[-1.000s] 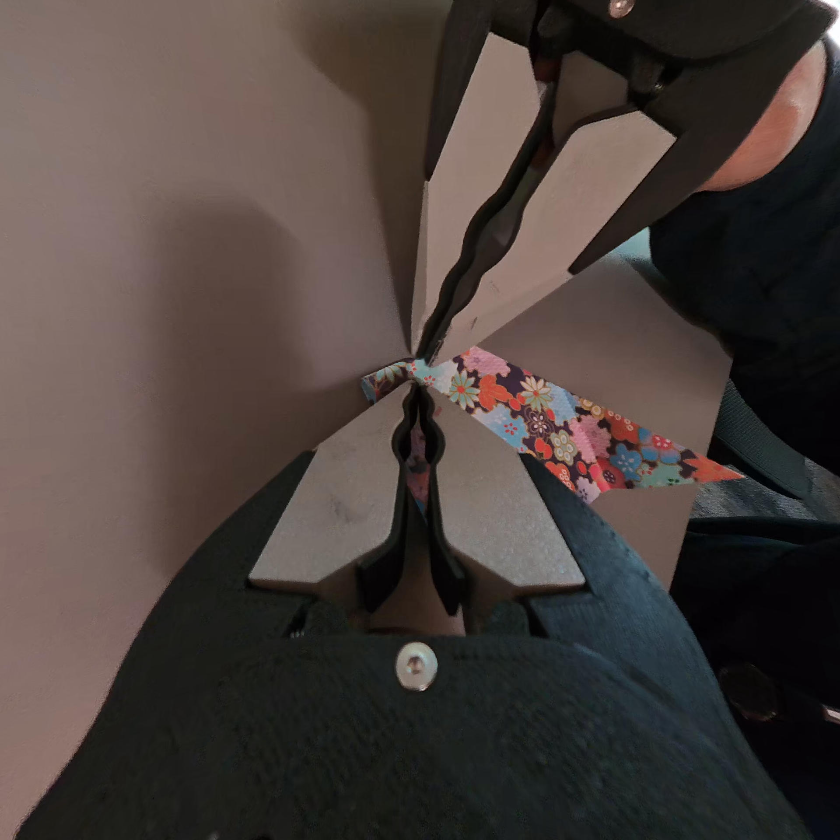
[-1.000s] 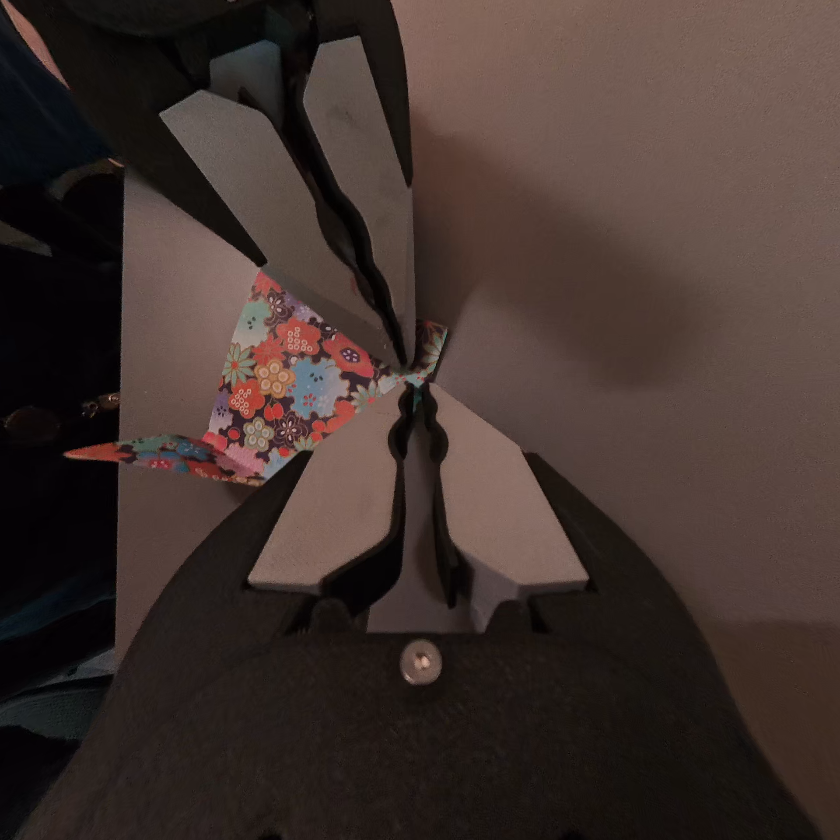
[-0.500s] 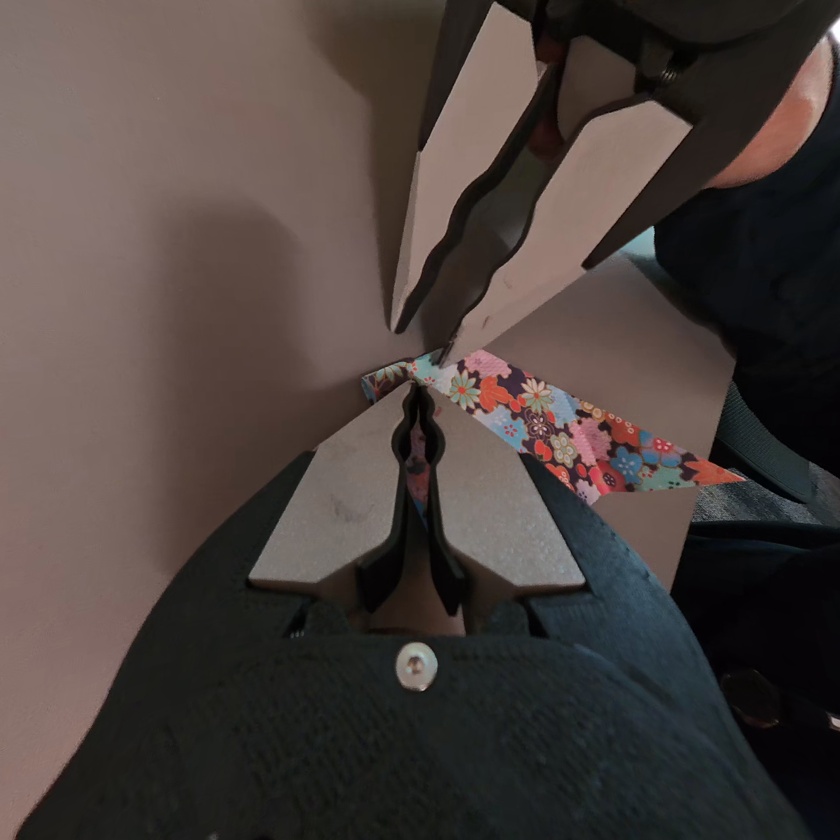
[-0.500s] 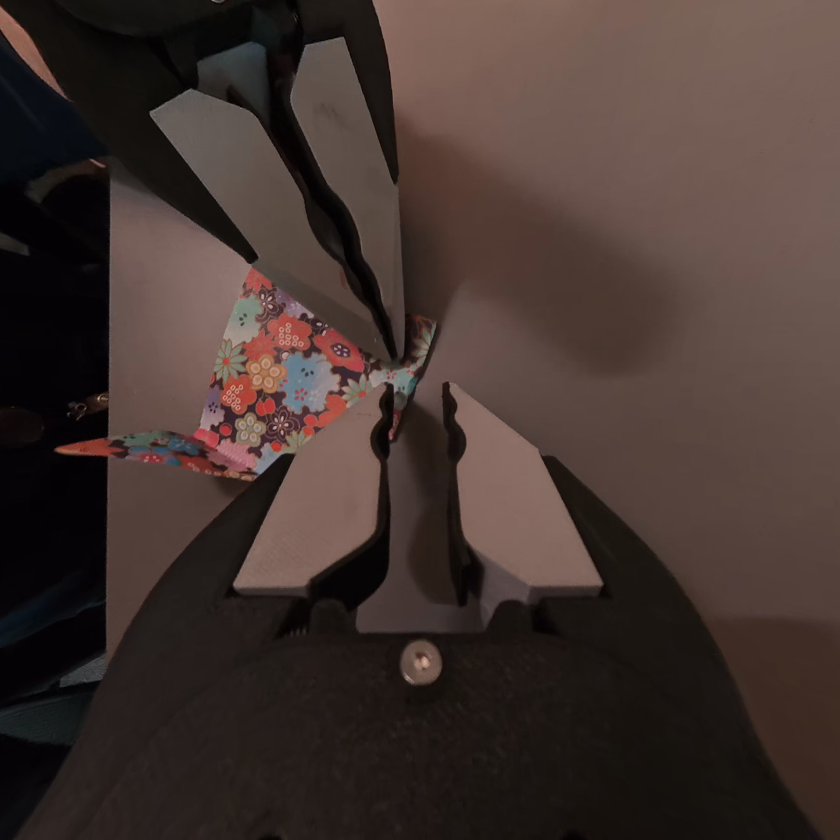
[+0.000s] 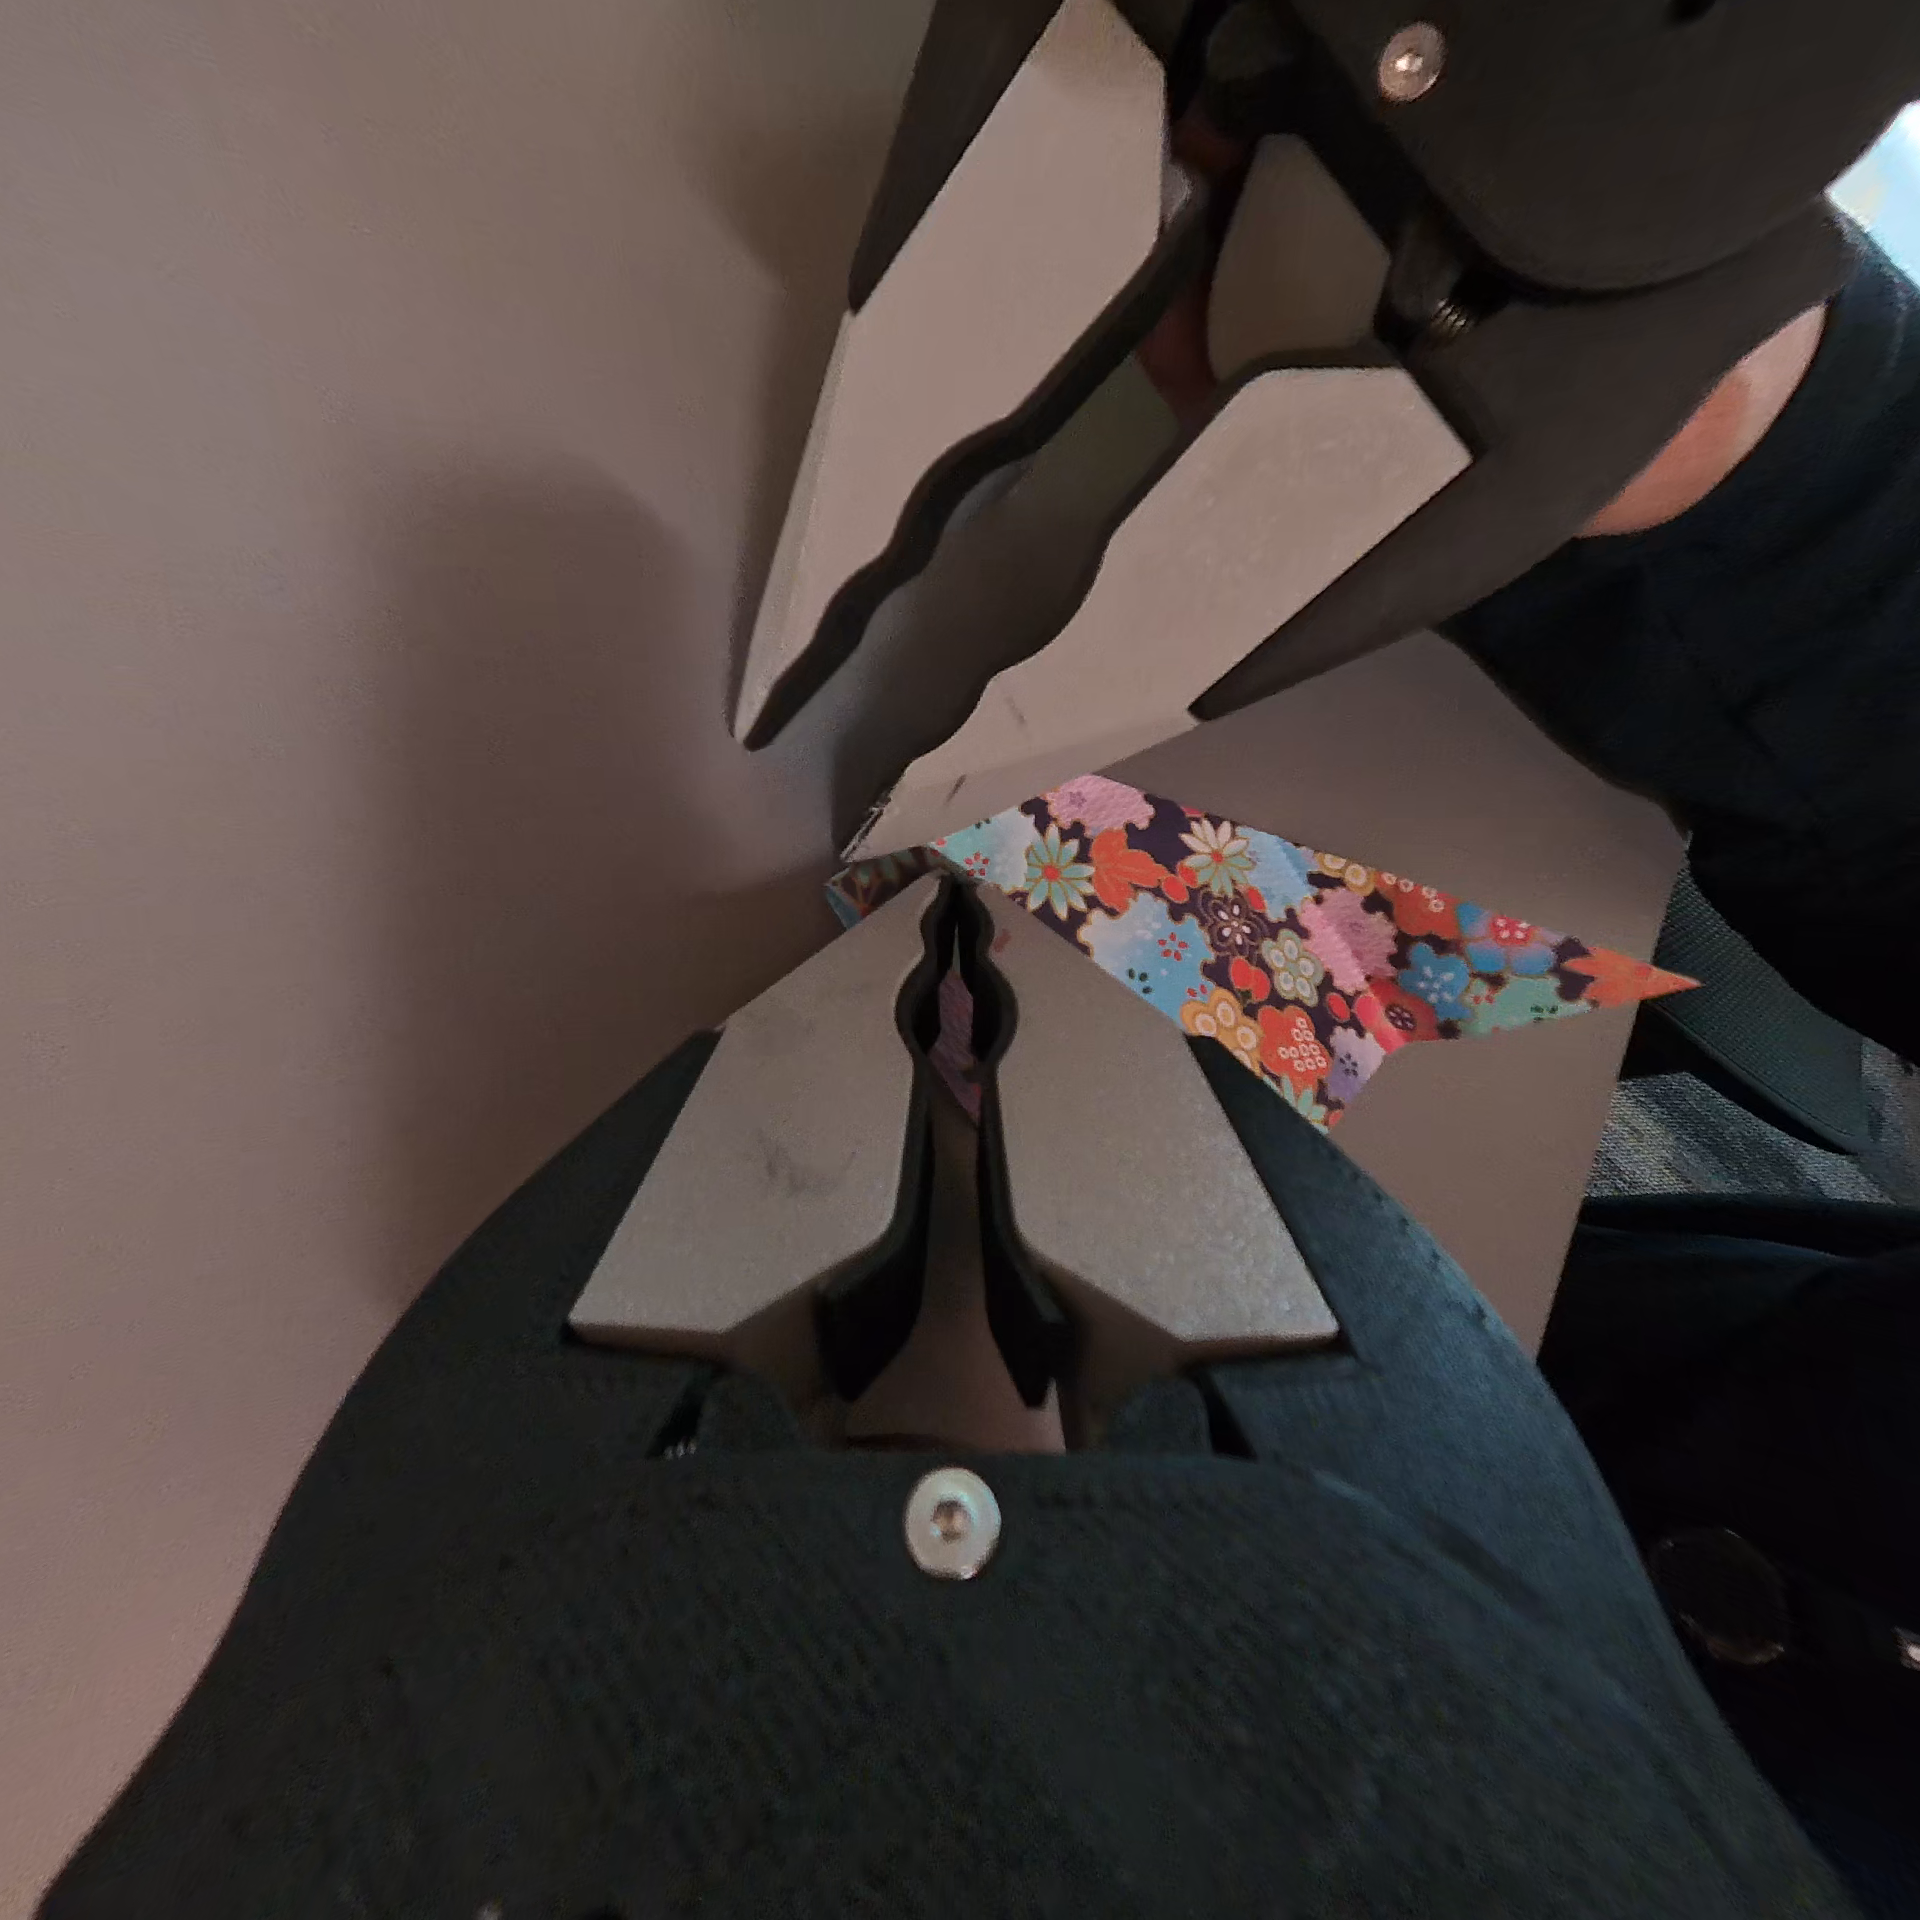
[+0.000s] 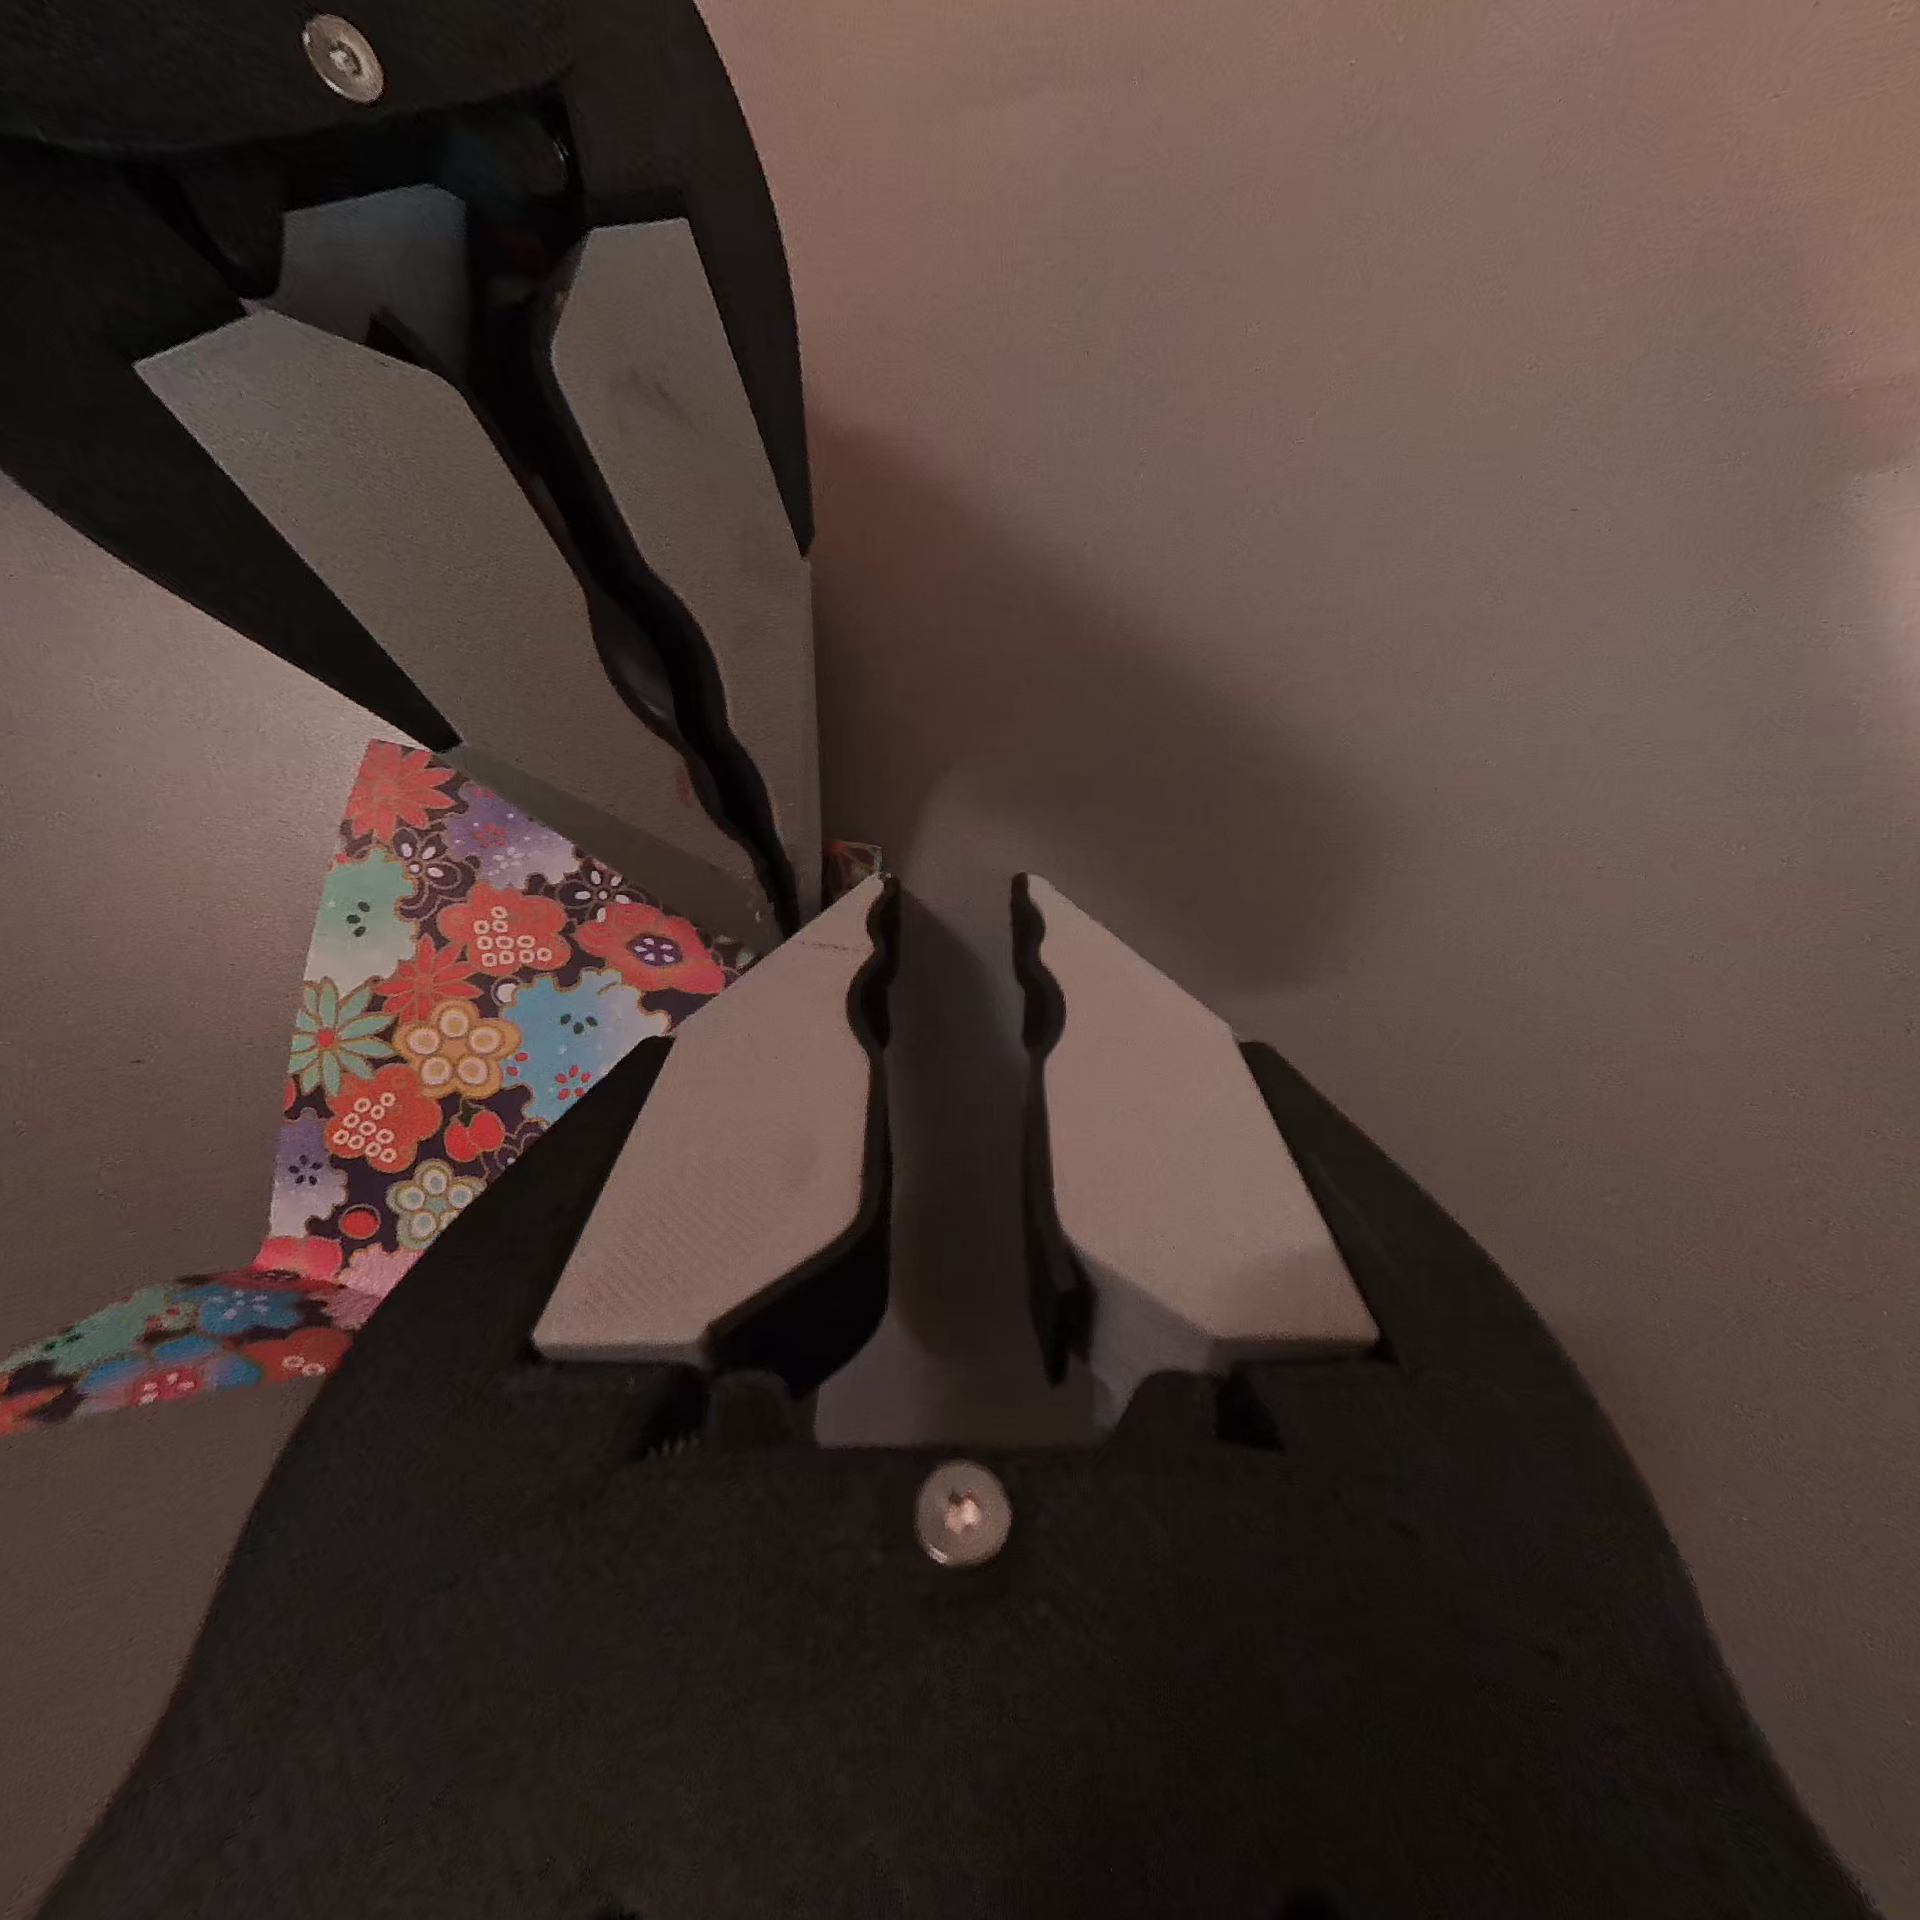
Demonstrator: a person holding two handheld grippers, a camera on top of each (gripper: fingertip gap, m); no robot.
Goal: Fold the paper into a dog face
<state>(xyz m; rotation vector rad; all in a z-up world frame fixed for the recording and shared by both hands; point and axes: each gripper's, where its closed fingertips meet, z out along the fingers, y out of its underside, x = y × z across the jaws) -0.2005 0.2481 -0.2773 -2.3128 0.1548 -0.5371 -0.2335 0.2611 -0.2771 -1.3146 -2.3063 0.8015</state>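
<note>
The floral-patterned paper [image 5: 1247, 935] is partly folded and lies on the grey table [image 5: 312, 623], with one flap raised. My left gripper [image 5: 951, 883] is shut on the paper's left corner. In the right wrist view the paper [image 6: 436, 1018] lies left of centre, and the left gripper [image 6: 790, 914] comes in from the top left, clamped on the paper's tip. My right gripper [image 6: 951, 883] is open and empty, just right of that tip. It also shows in the left wrist view [image 5: 800, 790], open, at the top, with one fingertip by the paper.
A person in dark clothing [image 5: 1766, 675] sits at the table's right edge [image 5: 1621, 1039] in the left wrist view. Bare grey tabletop [image 6: 1455, 520] stretches beyond the grippers. My left and right fingertips are right by each other.
My right gripper has opened, let go of the paper's corner and drawn back slightly. My left gripper has stayed shut on the paper.
</note>
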